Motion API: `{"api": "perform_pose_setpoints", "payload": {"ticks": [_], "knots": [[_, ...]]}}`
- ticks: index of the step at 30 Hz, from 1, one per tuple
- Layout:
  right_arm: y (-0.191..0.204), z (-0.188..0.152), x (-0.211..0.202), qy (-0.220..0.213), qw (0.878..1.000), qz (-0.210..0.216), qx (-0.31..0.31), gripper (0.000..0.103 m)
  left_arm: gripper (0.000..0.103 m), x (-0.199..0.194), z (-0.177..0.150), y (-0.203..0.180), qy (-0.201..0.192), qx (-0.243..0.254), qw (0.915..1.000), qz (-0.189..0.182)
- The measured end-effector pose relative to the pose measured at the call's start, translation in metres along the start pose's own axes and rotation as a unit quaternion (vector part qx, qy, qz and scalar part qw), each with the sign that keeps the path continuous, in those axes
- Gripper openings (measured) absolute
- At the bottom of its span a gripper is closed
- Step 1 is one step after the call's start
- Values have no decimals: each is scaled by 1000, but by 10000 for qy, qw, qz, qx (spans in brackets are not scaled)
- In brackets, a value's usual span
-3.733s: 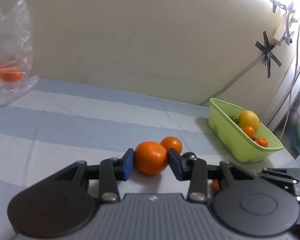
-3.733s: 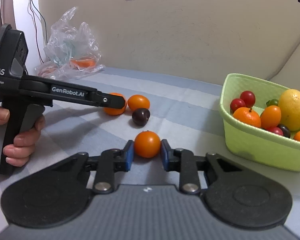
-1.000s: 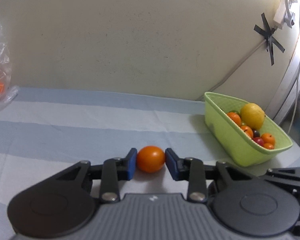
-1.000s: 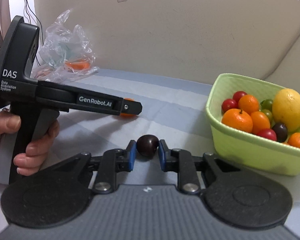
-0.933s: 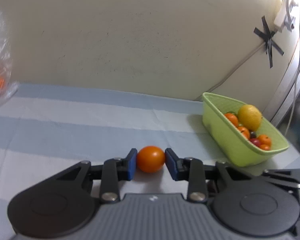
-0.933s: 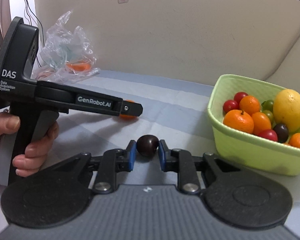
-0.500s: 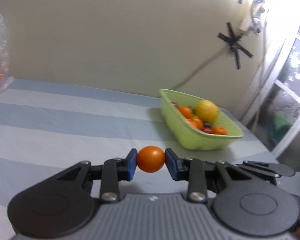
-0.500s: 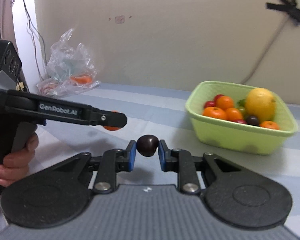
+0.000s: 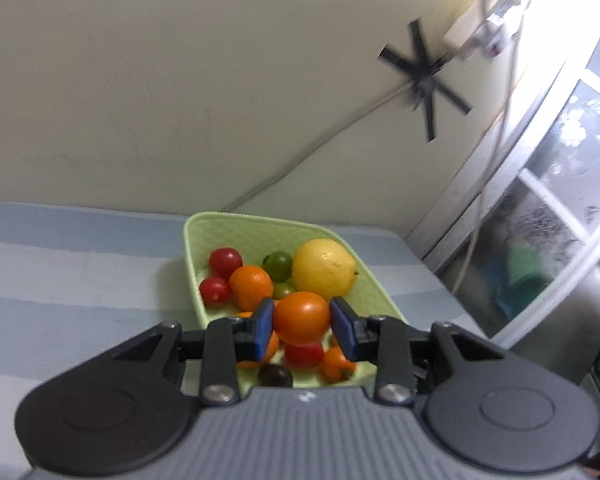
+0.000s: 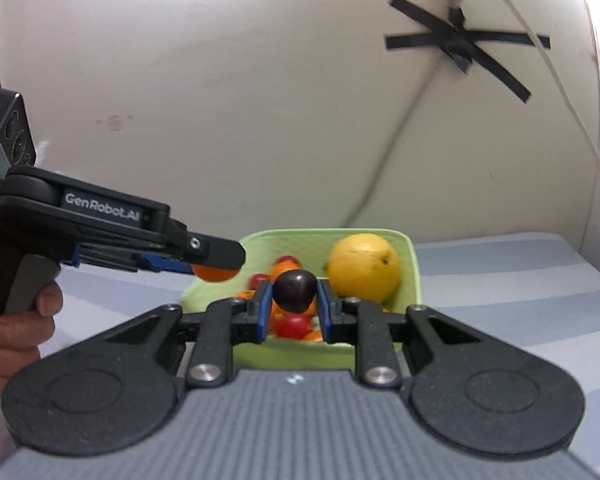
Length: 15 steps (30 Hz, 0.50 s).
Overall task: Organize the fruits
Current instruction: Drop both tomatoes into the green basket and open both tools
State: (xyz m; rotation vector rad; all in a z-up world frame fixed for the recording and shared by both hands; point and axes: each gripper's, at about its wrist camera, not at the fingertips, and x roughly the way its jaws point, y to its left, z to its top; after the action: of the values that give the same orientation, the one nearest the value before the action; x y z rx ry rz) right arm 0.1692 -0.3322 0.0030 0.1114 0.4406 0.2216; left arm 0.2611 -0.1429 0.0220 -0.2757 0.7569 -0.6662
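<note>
Left claw [image 9: 301, 326] grips an orange tomato [image 9: 301, 317], right claw [image 10: 294, 305] a dark, probably plum-like fruit [image 10: 294, 290], both poised above the green basket [image 9: 236, 226] for release among its fruit.

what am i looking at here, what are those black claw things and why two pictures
No robot here: a person holds two handheld grabbers, each with a fisheye camera looking along its jaws. One picture comes from each. The left gripper is shut on an orange fruit; the right gripper is shut on a dark plum-like fruit. Both hang over a green basket of fruit, including a lemon, on a striped cloth. The right view also shows the left grabber and the hand holding it.
</note>
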Motion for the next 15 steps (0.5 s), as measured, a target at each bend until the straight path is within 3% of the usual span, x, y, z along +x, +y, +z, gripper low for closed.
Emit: {"api": "perform_pose_setpoints", "payload": {"ticks": [2,5,10,13,15], "knots": [[-7,-2,15,56,10000,46,11,29,34,17,4,1,101,19,9999,129],[-15,-4,24,-29,9999,-57,125,40,36,28,11,5,136,-105,9998,119],[-25,-1,6,-299,9986,-130,421,40,37,0,16,6,-169,-117,9997,122],[-26,1,-13,-403,9972,-124,619,41,38,-27,8,5,-280,16,9986,450],[-22,-3,-28,-417,9967,-61,699,41,42,-47,-4,2,-373,196,9952,888]]}}
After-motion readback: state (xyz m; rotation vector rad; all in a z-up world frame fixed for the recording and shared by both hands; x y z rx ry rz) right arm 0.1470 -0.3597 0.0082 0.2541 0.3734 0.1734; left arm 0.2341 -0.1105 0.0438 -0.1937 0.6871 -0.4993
